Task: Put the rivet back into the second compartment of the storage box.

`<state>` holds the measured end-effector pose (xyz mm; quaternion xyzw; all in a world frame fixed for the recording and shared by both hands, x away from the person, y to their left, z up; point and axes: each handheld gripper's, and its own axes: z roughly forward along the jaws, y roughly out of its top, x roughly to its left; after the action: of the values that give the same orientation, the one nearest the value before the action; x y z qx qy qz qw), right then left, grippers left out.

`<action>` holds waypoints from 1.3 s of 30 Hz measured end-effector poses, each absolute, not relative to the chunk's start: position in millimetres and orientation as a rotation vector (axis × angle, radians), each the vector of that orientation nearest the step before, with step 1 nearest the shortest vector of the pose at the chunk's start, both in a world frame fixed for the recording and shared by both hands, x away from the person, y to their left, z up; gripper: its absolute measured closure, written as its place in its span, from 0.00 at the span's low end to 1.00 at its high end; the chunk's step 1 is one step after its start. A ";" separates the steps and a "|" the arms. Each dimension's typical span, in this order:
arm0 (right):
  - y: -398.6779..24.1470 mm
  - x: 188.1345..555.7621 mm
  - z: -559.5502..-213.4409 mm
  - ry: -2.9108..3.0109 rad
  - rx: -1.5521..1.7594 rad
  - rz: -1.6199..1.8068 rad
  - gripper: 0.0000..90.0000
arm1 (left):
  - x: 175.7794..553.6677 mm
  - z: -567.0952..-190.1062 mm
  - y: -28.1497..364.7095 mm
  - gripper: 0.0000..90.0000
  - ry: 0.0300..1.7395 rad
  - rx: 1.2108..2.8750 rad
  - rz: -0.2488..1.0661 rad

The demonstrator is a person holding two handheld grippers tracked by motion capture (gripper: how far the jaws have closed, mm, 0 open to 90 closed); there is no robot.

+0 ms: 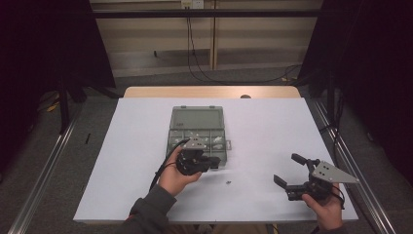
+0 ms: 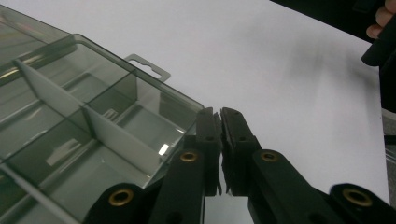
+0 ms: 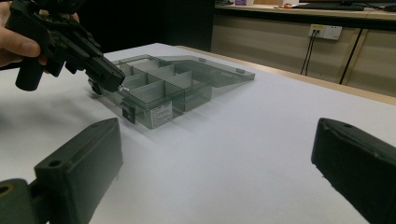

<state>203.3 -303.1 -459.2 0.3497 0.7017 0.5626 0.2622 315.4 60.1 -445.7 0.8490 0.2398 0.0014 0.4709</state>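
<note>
Fingers (image 3: 79, 168) of the right gripper (image 1: 286, 168) stand spread wide with nothing between them, held low over the near right of the white tabletop (image 1: 272, 131). A little farther in and to the left, a tiny dark part (image 1: 228, 182), perhaps a screw, lies alone on the sheet. Beyond it the left gripper (image 2: 219, 116) has its fingers pressed together, just beside the near right corner of the open, smoke-grey compartment box (image 3: 187, 100). From the right gripper view a bright speck sits at its tips, too small to say whether a part is pinched there.

I take the step in hand to be sorting small parts into the box. If the left fingers do carry one, the next move calls for bringing the tips over a near compartment and easing them apart low, so that nothing bounces out; the loose part on the sheet would follow.

A white label (image 3: 162, 112) on the box's near wall carries print too fine to read. Wall sockets (image 3: 325, 31) far behind bear no legible writing.
</note>
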 end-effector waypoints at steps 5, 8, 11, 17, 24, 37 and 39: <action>-303.1 203.4 -459.3 1.899 0.946 1.521 0.02 | 320.1 -441.2 65.8 0.96 0.602 2.070 0.027; -303.3 203.3 -459.3 1.901 0.944 1.521 0.02 | 324.4 -436.0 69.2 0.96 0.615 2.065 0.051; -303.5 203.3 -459.3 1.901 0.946 1.520 0.02 | 327.1 -434.0 71.3 0.96 0.623 2.056 0.058; -303.7 203.2 -459.2 1.900 0.945 1.521 0.02 | 334.8 -430.2 79.0 0.96 0.666 2.042 0.082; -303.5 203.1 -459.2 1.900 0.945 1.523 0.02 | 346.6 -428.2 90.8 0.96 0.729 2.017 0.146; -303.8 202.8 -459.0 1.897 0.948 1.526 0.02 | 365.0 -435.1 106.8 0.96 0.829 2.006 0.218; -303.8 202.9 -459.0 1.898 0.947 1.526 0.02 | 366.3 -436.0 108.2 0.96 0.845 1.999 0.225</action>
<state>202.9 -303.8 -459.0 0.3498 0.7010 0.5639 0.2613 366.3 108.2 -436.0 0.8128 0.3435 0.0914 0.4616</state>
